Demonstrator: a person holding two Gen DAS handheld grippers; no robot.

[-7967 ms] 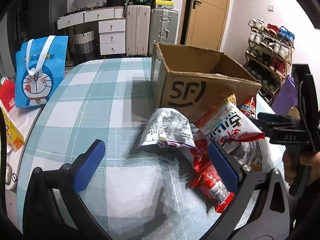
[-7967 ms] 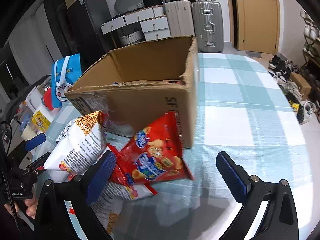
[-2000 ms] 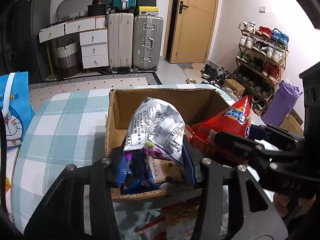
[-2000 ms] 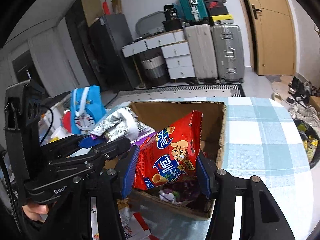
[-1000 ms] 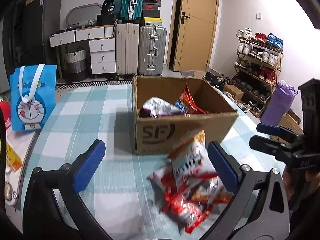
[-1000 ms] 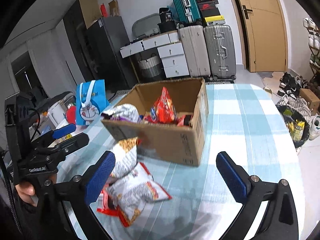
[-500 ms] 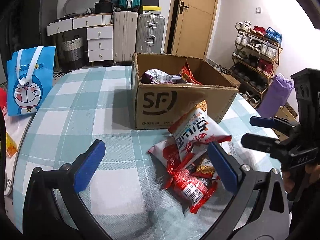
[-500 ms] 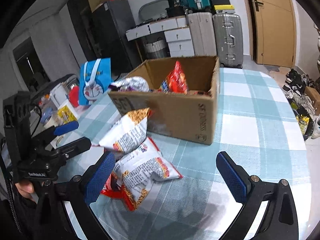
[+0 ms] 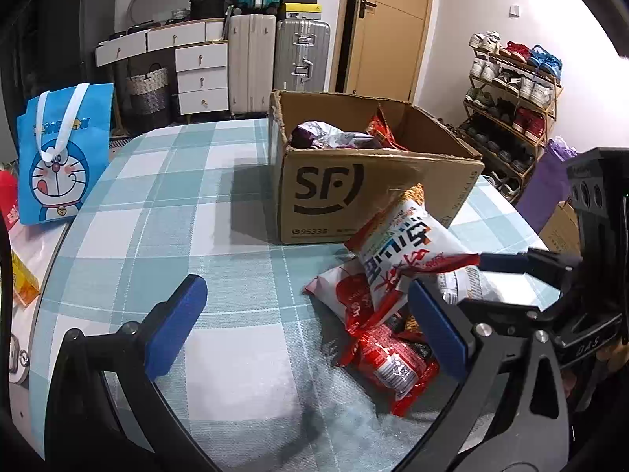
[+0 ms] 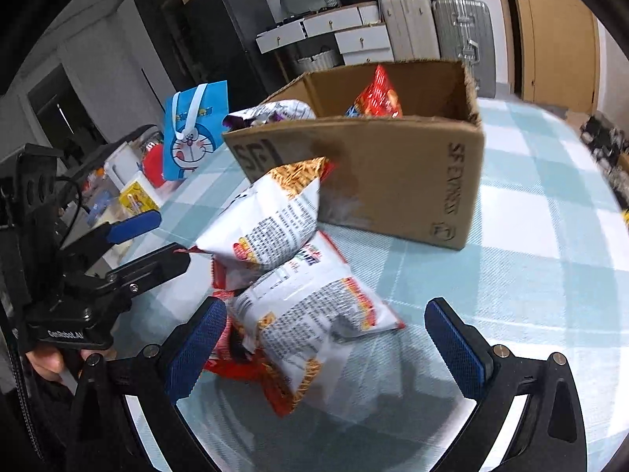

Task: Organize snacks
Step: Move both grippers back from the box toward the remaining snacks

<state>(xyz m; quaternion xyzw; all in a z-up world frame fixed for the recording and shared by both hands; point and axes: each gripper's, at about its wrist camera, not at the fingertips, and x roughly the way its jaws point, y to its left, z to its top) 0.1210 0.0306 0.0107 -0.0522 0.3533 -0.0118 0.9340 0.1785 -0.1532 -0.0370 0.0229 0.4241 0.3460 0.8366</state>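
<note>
Hovering nearer the snack pile [image 9: 389, 306] than before, left hand-held gripper [image 9: 306, 326] wide, right hand-held gripper [image 10: 328, 348] wide, box [image 9: 369, 181] unmoved.

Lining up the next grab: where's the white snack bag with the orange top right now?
The white snack bag is on top of the snack pile, leaning against the front of the cardboard box; in the right wrist view it lies left of centre, above another white bag.

Cardboard box [image 9: 377, 192] walls hide the lower parts of the packets inside, the white snack bag [image 10: 271, 220] covers the red packet [image 9: 389, 362] pile beneath, bench [image 10: 550, 204] blurred toward 3 o'clock in right wrist view.
</note>
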